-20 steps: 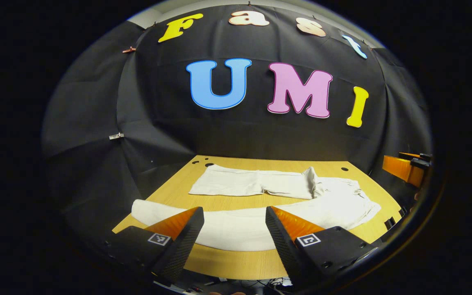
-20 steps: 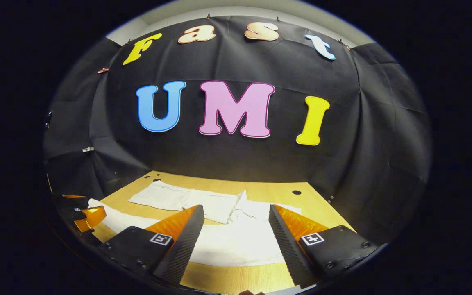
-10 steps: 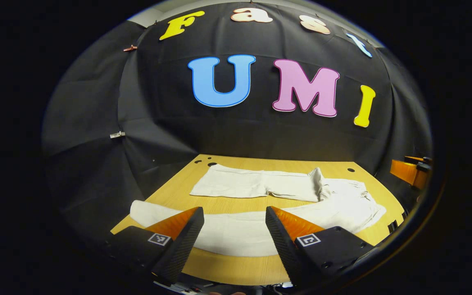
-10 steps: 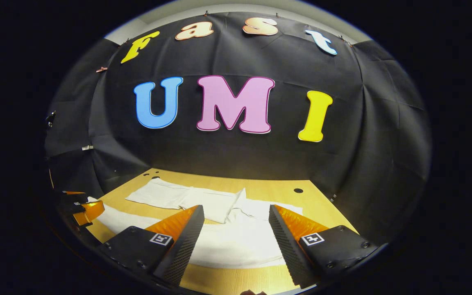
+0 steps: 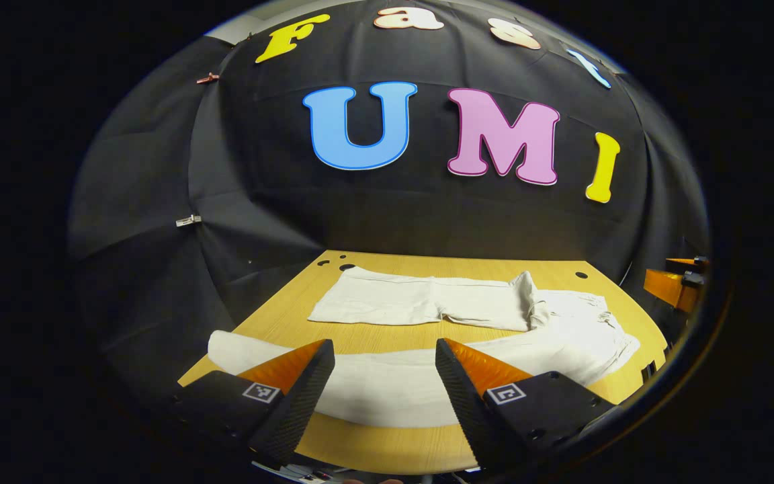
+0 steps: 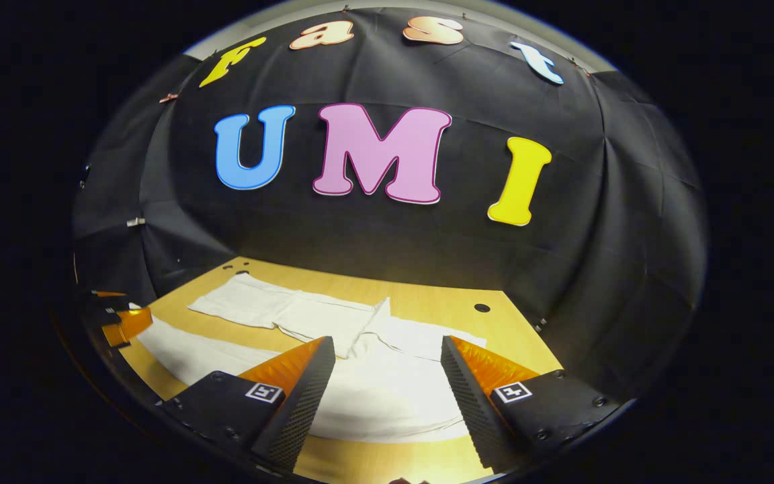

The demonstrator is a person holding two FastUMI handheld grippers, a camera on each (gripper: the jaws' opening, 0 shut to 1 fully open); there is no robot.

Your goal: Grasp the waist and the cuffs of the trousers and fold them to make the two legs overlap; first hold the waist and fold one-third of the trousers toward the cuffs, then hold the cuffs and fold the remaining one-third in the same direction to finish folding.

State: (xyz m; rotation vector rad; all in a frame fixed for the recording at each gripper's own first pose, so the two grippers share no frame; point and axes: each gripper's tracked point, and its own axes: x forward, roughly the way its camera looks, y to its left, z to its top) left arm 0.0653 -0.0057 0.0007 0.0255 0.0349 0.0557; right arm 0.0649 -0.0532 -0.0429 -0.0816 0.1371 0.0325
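Trousers (image 5: 427,376): one white pair, spread flat on the wooden table (image 5: 387,447); the two legs lie apart with a strip of bare wood between them, far leg (image 5: 420,302) toward the black cloth wall, near leg just ahead of the fingers; waist (image 5: 588,329) at the right end, cuffs at the left
Handling: likely light, soft, limp cloth; it should sag and crease when lifted, so pinch through both layers near an edge; best holds are the waistband corner (image 6: 420,420) and the near cuff (image 5: 226,346)
Left gripper (image 5: 384,386): jaws wide apart, holding nothing; poised above the near leg, toward the cuff end
Right gripper (image 6: 387,396): jaws wide apart, empty; poised over the seat and waist area
Count: one pair of trousers; two legs; two grippers; one table
Stage: legs not yet overlapped; no fold made
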